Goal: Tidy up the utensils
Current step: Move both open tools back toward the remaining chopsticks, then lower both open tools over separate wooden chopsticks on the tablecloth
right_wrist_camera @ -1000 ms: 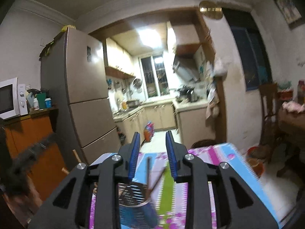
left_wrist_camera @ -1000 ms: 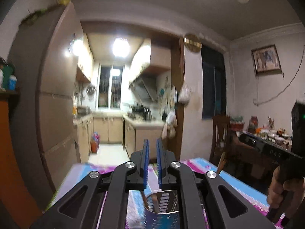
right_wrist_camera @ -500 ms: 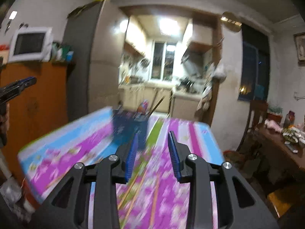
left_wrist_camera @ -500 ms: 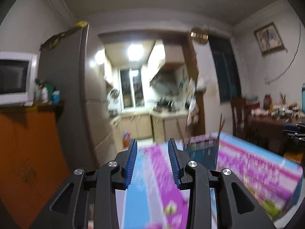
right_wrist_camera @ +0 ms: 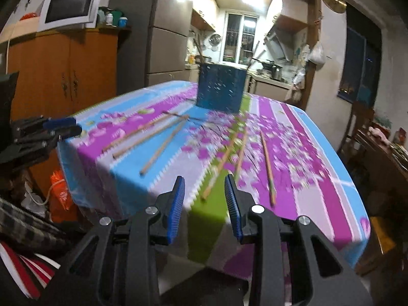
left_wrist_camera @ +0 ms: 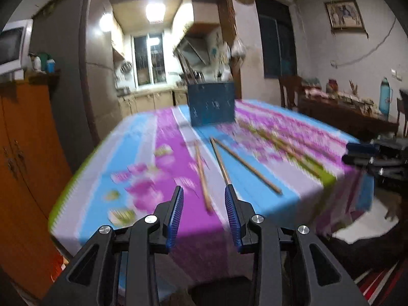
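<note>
Chopsticks (left_wrist_camera: 202, 176) lie loose before the holder (left_wrist_camera: 211, 103); both grippers' fingers (left_wrist_camera: 175, 213) apart, empty.

We hold the left tongs (left_wrist_camera: 204, 201) level and forward, the two blue ribbed fingers (left_wrist_camera: 176, 216) parted with an empty gap between them, black linkage arms spreading back toward the lower edge of the left wrist view. We hold the right tongs (right_wrist_camera: 204, 191) in the same posture, fingers (right_wrist_camera: 233, 206) parted and gripping nothing. Each appears in the other's view: the right tongs (left_wrist_camera: 362, 154) at the far right edge, the left tongs (right_wrist_camera: 61, 127) at the far left edge, both pointing inward, side-on.
</note>
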`<control>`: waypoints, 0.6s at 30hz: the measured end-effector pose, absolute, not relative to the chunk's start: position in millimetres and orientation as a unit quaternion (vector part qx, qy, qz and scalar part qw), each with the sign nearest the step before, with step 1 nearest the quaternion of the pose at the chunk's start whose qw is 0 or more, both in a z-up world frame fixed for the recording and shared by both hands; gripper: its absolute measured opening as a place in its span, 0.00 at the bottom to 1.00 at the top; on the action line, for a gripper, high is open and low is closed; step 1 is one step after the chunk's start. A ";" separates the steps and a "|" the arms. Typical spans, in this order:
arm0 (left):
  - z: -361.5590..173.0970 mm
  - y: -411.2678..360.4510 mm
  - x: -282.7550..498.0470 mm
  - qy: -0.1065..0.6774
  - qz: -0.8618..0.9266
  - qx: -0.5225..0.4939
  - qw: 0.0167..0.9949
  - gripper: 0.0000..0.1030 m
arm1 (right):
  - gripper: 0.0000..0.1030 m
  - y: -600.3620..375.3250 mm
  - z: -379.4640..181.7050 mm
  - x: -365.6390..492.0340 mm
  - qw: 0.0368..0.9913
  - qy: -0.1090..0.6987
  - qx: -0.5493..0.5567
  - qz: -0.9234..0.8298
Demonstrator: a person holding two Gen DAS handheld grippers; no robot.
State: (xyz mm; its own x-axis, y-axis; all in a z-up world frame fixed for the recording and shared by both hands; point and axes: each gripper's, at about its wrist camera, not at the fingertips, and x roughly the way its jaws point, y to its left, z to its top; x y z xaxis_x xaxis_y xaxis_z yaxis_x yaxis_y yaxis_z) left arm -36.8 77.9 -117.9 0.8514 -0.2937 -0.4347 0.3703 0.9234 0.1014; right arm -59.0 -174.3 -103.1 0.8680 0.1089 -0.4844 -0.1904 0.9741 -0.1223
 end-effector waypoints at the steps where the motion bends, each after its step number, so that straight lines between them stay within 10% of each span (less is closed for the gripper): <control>1: -123.0 73.4 -36.8 0.214 -0.176 0.101 0.955 0.34 | 0.30 -178.0 -106.5 -65.7 0.963 0.245 -0.080 0.074; 18: -150.0 -45.1 -0.6 0.246 -0.194 0.173 0.934 0.28 | 0.30 -205.4 -125.5 -75.5 0.970 0.235 -0.052 0.039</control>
State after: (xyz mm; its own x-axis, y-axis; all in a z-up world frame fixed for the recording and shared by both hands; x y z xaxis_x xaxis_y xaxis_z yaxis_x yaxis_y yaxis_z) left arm -0.6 -45.1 -150.0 0.8038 -0.2773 -0.5263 0.4476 0.8648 0.2278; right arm -75.5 -205.4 -125.5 0.8865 0.0507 -0.4599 -0.1000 0.9915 -0.0836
